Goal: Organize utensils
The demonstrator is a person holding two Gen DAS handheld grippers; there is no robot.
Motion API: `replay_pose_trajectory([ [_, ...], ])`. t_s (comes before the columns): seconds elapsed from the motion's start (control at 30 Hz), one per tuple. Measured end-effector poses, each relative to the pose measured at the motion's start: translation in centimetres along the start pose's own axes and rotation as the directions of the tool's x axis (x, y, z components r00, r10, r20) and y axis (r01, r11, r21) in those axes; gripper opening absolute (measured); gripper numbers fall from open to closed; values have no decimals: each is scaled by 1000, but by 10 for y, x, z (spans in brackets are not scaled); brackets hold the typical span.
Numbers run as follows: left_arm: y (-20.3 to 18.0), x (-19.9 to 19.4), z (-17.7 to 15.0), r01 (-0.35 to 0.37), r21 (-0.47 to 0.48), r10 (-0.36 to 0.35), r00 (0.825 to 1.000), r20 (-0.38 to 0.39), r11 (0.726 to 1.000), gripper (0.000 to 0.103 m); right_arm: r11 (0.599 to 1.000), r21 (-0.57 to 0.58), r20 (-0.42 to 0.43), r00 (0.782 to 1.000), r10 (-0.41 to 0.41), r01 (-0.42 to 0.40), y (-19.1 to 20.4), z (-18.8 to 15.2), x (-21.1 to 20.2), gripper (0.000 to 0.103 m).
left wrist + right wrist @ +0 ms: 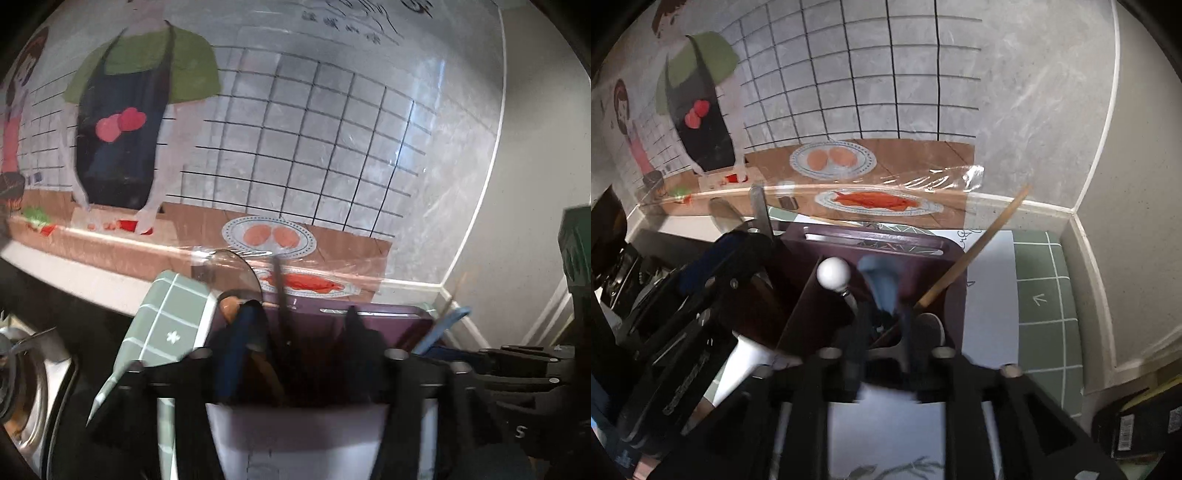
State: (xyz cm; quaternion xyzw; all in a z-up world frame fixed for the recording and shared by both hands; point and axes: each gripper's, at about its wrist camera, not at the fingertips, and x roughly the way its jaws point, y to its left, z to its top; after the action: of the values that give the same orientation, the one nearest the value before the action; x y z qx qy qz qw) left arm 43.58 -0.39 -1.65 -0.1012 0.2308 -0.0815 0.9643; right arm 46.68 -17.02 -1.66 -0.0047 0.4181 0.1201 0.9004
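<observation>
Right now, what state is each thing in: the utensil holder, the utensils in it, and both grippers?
Utensil holder: upright, divided into compartments.
Wooden chopstick: leaning right out of the holder.
Blue-handled utensil: standing in the holder, between the right gripper's fingers.
White-knobbed utensil: standing by the divider.
Left gripper: open over the holder.
Right gripper: open.

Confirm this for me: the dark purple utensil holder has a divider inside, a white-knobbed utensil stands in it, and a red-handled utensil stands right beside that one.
Not quite: the handle beside the white-knobbed utensil in the purple holder is light blue, not red, as the right wrist view shows. The divider is right.
</observation>
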Motion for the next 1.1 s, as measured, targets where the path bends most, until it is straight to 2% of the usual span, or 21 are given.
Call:
replay_pose_trajectory([
  [0.03, 2, -10, 2, -25, -21, 25, 1000, -12, 999, 63, 1000, 1, 8, 1000, 6, -6, 0, -2, -7, 43],
  [0.07, 4, -20, 3, -29, -44, 29, 999, -19, 999, 63, 1000, 6, 39, 999, 6, -6, 0, -6, -23, 50],
  [0.17, 11, -63, 2, -47, -92, 44, 999, -29, 995, 68, 999, 33, 126, 992, -1, -4, 0, -22, -65, 64],
  [0.2, 11, -80, 1, -56, -94, 54, 998, -25, 994, 75, 999, 38, 143, 990, -1, -4, 0, -29, -79, 68],
  [0.23, 10, -99, -1, -73, -84, 72, 997, -19, 994, 82, 999, 35, 168, 986, -2, -3, 1, -41, -98, 76],
  [0.27, 8, -112, -2, -89, -71, 88, 996, -16, 994, 84, 999, 33, 184, 983, -6, 0, 2, -47, -110, 85],
  [0.37, -1, -153, -13, -127, 11, 127, 992, -1, 992, 91, 998, 36, 263, 963, -55, 47, 7, -80, -153, 103],
  [0.43, -9, -179, -26, -152, 78, 151, 988, 15, 985, 95, 998, 21, 327, 943, -65, 62, 12, -104, -176, 103],
  [0.53, -16, -211, -49, -174, 142, 172, 985, 32, 974, 103, 1000, -20, 378, 926, 4, 4, 14, -140, -196, 103],
  [0.6, -21, -227, -64, -190, 173, 187, 982, 31, 966, 103, 1000, 1, 360, 933, 23, -24, 13, -162, -201, 103],
  [0.67, -26, -238, -79, -200, 196, 199, 980, 26, 960, 103, 1000, 22, 309, 951, -5, -2, 15, -175, -199, 103],
  [0.73, -31, -249, -94, -212, 210, 211, 977, 28, 955, 103, 999, 25, 276, 960, -45, 40, 17, -188, -199, 103],
  [0.83, -38, -263, -112, -205, 212, 208, 978, 9, 956, 103, 995, 51, 274, 957, -93, 82, 21, -199, -205, 103],
  [1.1, -39, -280, -114, -203, 170, 206, 979, -2, 964, 103, 991, 72, 271, 954, -128, 113, 26, -224, -216, 103],
])
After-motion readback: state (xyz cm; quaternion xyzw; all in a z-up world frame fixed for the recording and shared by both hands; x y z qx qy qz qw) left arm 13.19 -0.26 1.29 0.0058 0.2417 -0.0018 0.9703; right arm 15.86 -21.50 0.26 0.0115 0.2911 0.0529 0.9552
